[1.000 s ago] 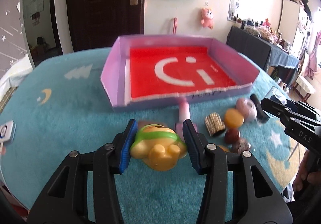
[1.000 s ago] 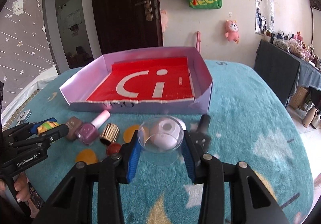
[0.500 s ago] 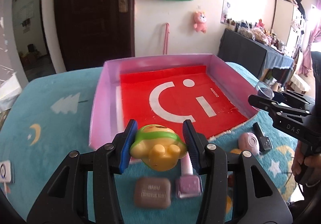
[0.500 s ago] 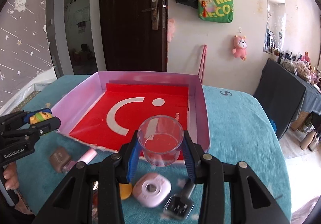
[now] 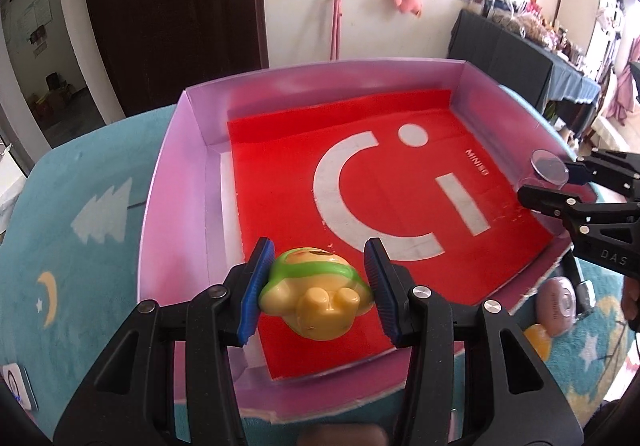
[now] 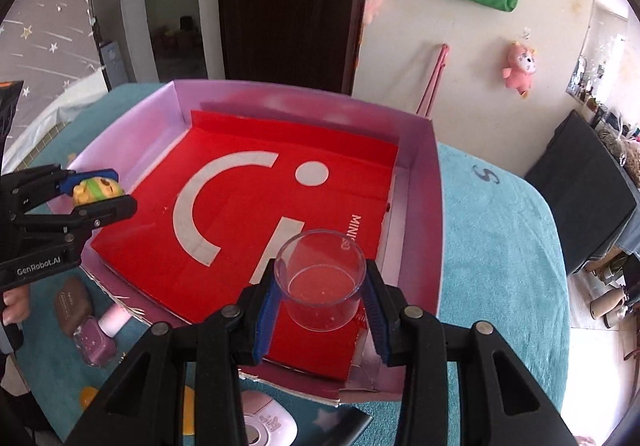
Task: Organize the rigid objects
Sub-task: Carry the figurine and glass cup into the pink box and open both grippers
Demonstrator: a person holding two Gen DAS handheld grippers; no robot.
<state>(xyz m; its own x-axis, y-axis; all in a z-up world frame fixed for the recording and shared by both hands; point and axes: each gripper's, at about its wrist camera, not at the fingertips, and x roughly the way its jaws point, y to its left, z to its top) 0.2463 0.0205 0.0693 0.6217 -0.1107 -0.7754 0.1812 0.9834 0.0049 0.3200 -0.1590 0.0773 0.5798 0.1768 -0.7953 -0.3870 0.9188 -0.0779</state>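
Observation:
A shallow pink box (image 5: pixel 176 182) with a red liner sits on the teal table; it also shows in the right wrist view (image 6: pixel 434 206). My left gripper (image 5: pixel 318 286) is shut on a yellow and green toy figure (image 5: pixel 316 298) and holds it over the box's near left part; that toy also shows in the right wrist view (image 6: pixel 96 188). My right gripper (image 6: pixel 320 294) is shut on a clear plastic cup (image 6: pixel 320 282) and holds it upright over the box's near right corner; the cup also shows in the left wrist view (image 5: pixel 548 170).
Outside the box's front edge lie a brown case (image 6: pixel 74 304), a purple nail polish bottle (image 6: pixel 100 334), a pink round compact (image 5: pixel 556 300), an orange piece (image 5: pixel 538 340) and a black item (image 6: pixel 340 422). A dark door and a cluttered side table stand behind.
Both grippers have moved forward and up from the row of small items to above the box, each carrying its object. The loose items now lie behind the fingers.

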